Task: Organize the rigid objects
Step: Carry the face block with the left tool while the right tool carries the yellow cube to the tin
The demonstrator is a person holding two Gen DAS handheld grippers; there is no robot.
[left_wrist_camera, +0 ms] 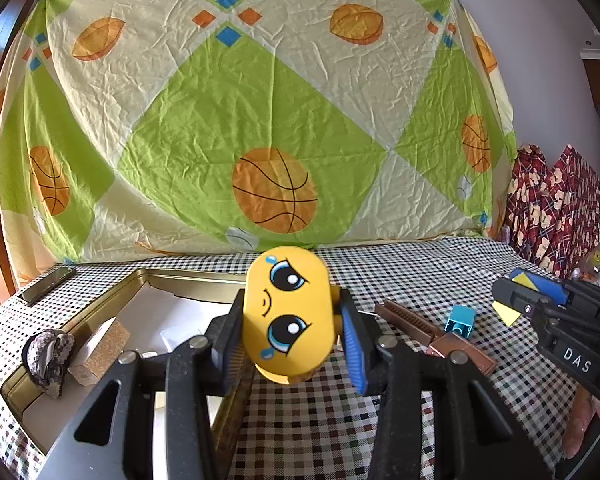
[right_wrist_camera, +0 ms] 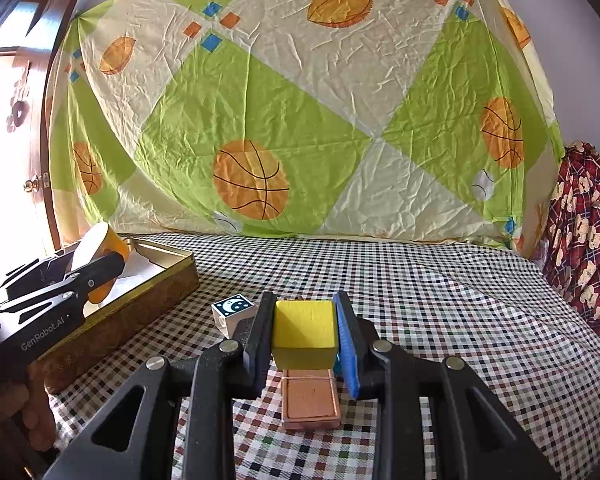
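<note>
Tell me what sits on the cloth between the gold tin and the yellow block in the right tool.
A small white cube with a moon-and-stars top, seen in the right wrist view, sits between the gold tin and the yellow block clamped in the right tool.

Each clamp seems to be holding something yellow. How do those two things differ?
The left gripper holds a rounded yellow toy with a cartoon face; the right gripper holds a plain yellow cube with flat sides. The toy hangs by the gold tin; the cube hangs above a copper-coloured case. Both are yellow, clamped and lifted.
</note>
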